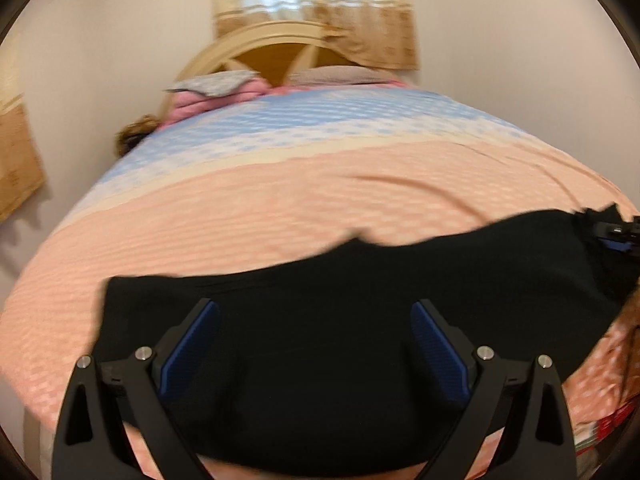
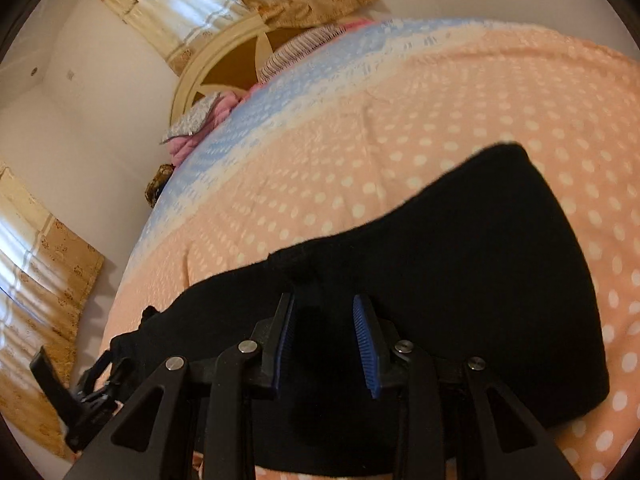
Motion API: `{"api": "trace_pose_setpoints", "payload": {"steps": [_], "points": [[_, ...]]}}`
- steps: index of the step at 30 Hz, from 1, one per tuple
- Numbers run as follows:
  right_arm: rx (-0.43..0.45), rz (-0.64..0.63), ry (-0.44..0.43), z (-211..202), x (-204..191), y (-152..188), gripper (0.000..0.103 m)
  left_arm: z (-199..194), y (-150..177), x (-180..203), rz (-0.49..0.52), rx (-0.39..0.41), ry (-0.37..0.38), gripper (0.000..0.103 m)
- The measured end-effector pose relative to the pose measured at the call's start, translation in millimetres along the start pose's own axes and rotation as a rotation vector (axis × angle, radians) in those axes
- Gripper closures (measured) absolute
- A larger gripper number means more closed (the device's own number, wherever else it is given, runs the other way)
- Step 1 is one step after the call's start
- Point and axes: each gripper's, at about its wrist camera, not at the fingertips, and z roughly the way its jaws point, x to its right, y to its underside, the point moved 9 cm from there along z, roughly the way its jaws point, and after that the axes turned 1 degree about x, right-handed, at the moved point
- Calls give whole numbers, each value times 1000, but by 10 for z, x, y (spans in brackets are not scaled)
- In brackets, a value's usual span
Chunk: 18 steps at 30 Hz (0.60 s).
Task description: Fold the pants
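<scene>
Black pants (image 1: 340, 320) stretch across the bed (image 1: 280, 208), under both claws: left gripper (image 1: 316, 344) spread wide, empty; right gripper (image 2: 324, 344) part-open, fabric running toward twelve o'clock.

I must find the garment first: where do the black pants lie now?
The black pants lie across the near edge of the peach dotted bedspread, below both grippers, far from the headboard.

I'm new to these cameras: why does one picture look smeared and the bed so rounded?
Left wrist view: motion blur smears the bedspread dots and curtain. Right wrist view: sharper, the dots crisp. Both: fisheye bulges the bed; black pants show hardly any detail; window light is soft.
</scene>
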Motion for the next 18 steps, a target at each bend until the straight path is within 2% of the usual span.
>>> {"api": "trace_pose_setpoints", "payload": {"steps": [4,8,9,12,15,18], "points": [[60,-26,-32,-127,-197,-37,71,-122,180,-768,-104,-16,-145,4],[79,-93,-83,-114,-612,22,71,-215,372,-1307,-256,-13,-248,4],[67,-104,-104,-74,-717,53,71,-210,413,-1400,-310,-12,-256,4],[18,-154,-163,104,-1071,208,71,-107,518,-1513,-469,-14,-219,4],[-27,-190,-212,210,-1334,355,71,5,655,-1531,-572,-23,-235,6],[-53,-217,-209,264,-1430,442,71,42,809,-1553,-664,4,-242,9]]}}
